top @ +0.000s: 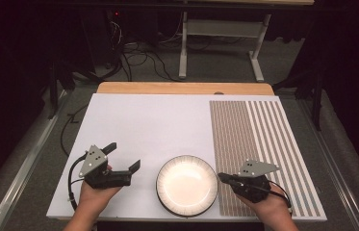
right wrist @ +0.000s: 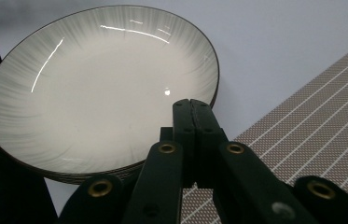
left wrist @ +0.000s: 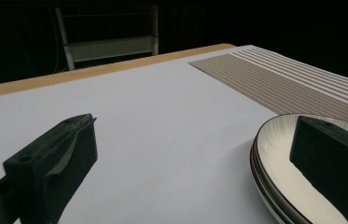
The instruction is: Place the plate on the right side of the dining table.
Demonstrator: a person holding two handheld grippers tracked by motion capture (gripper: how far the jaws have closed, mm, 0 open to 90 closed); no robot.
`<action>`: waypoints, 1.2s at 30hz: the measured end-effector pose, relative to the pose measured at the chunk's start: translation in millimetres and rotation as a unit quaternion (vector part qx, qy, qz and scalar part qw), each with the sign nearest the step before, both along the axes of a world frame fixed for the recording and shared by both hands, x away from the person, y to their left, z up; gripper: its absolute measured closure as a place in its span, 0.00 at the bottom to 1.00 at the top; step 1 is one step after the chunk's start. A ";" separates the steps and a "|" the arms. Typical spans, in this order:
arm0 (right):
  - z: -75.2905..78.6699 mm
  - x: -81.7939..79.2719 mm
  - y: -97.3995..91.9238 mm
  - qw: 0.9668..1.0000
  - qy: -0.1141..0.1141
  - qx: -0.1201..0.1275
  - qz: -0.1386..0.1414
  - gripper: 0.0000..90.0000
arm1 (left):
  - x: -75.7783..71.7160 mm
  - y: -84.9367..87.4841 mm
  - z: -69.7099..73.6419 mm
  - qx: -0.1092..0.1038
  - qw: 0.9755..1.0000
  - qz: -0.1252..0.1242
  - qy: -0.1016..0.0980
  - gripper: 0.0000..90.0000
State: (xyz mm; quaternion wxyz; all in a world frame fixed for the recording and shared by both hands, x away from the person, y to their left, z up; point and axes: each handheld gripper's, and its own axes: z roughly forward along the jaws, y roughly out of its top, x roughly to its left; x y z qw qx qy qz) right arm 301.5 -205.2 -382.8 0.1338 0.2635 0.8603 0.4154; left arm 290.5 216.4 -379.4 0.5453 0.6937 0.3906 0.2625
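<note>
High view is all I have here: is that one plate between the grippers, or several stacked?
Observer: Several. The left gripper view shows more than one rim edge stacked in the plates.
Operator: Is the right gripper open?
Observer: No. In the right gripper view the right gripper has its jaws pressed together with nothing between them, tips over the plates' near edge.
Operator: And the left gripper?
Observer: The left gripper is open wide. Its own view shows one jaw in front of the stack and the other over the bare white table.
</note>
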 end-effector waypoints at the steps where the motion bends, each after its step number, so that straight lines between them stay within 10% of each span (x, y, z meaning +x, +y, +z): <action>1: -0.6 -0.3 1.2 1.000 0.004 -0.001 0.001 1.00 | 0.0 0.0 0.0 0.000 1.000 0.000 0.000 0.01; 36: -7.0 -1.8 9.1 0.999 0.025 -0.039 0.026 1.00 | 0.4 -0.3 -1.1 -0.001 1.000 -0.003 0.002 0.02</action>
